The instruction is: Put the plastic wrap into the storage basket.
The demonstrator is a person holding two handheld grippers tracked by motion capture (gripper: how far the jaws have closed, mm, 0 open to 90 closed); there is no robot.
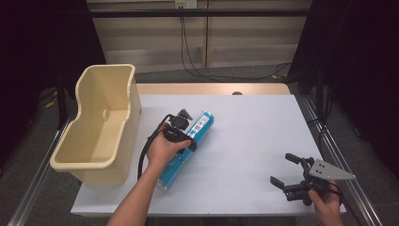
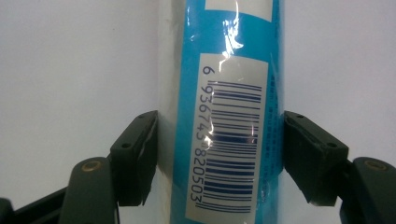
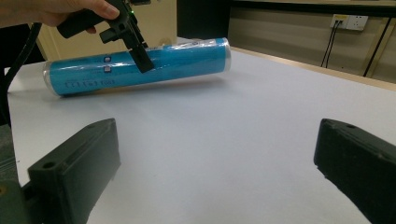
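Note:
A long blue cylindrical pack (image 1: 203,123) in clear wrap lies slantwise on the white table, its label and barcode facing up (image 2: 229,70). My left gripper (image 1: 184,136) comes down on its middle, and its black pads (image 2: 137,154) press both sides of the pack, so it is shut on it. In the right gripper view the same pack (image 3: 187,58) lies far off with the left gripper (image 3: 135,51) clamped across it. My right gripper (image 1: 281,168) rests near the table's front right corner, open, with bare table between its jaws (image 3: 215,158).
A cream plastic bin (image 1: 106,68) stands at the table's left edge, close beside the pack. The white tabletop (image 1: 254,127) spreads between the two grippers. Cables hang down the wall behind the far edge.

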